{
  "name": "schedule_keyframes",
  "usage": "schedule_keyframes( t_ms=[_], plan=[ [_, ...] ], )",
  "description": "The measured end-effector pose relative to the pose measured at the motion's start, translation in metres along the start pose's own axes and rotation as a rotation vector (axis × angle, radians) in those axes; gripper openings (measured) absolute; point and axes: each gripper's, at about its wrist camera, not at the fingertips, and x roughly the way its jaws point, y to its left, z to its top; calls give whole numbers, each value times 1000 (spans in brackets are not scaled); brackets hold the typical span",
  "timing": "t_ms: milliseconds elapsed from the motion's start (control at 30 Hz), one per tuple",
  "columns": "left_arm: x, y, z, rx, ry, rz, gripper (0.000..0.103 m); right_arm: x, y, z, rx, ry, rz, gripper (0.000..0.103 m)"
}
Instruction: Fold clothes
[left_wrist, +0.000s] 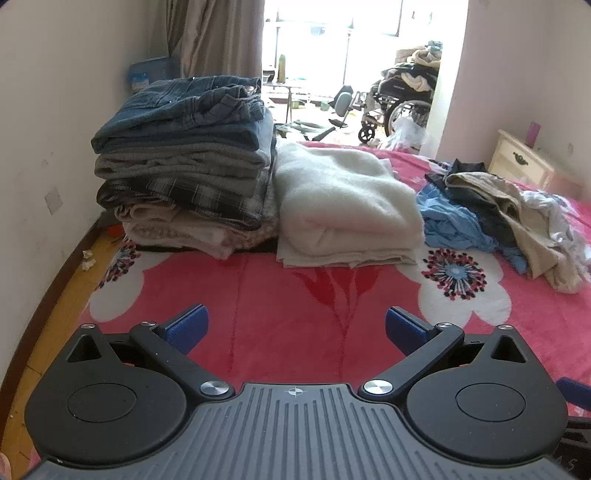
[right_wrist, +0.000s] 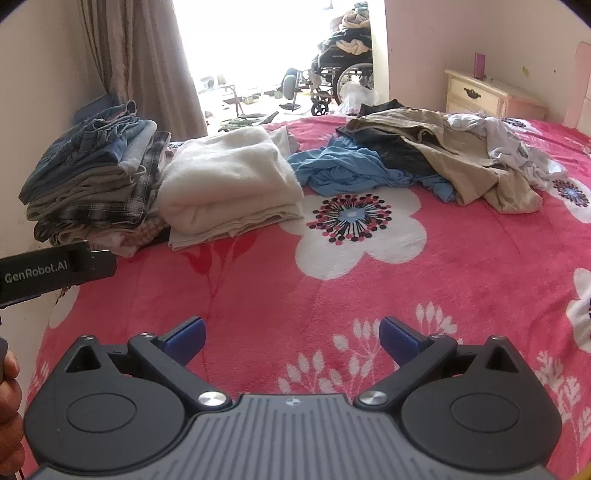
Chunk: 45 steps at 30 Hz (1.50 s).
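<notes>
A tall stack of folded clothes (left_wrist: 184, 162) (right_wrist: 96, 177), denim on top, stands at the bed's far left beside a folded cream blanket (left_wrist: 343, 206) (right_wrist: 229, 184). To the right lies a loose heap: a blue garment (left_wrist: 458, 225) (right_wrist: 351, 170), dark pieces, beige trousers (left_wrist: 535, 229) (right_wrist: 472, 162) and a pale grey garment (right_wrist: 509, 144). My left gripper (left_wrist: 295, 328) is open above the pink bedspread, well short of the blanket, holding nothing. My right gripper (right_wrist: 291, 338) is open too, empty, over bare bedspread in front of the heap.
The pink floral bedspread (right_wrist: 443, 266) covers the bed. A wall and wooden floor strip (left_wrist: 66, 280) run along the left. A cream nightstand (right_wrist: 480, 92) stands at the far right. A wheelchair (left_wrist: 402, 99) piled with clothes sits by the bright doorway. A hand (right_wrist: 9, 391) shows at left.
</notes>
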Motion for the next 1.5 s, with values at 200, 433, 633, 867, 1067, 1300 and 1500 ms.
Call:
schedule_keyframes(
  t_ms=[200,433,633,867,1067,1300,1500],
  plan=[
    [-2,1,4,27,-51,25,103,0,2,3,-1,-8,7,103],
    [-1,7,14,23,-48,27,103,0,8,13,3,-16,37,103],
    [2,12,15,27,-23,44,103,-2,18,22,-21,-32,39,103],
    [11,16,13,17,15,56,103,6,25,24,-17,-6,59,103],
    [16,20,14,-3,44,71,103,11,36,28,-60,8,49,103],
    [28,23,7,6,76,87,103,25,47,24,-72,28,31,103],
    [34,27,4,6,80,103,103,36,51,21,-105,52,8,103]
  ],
)
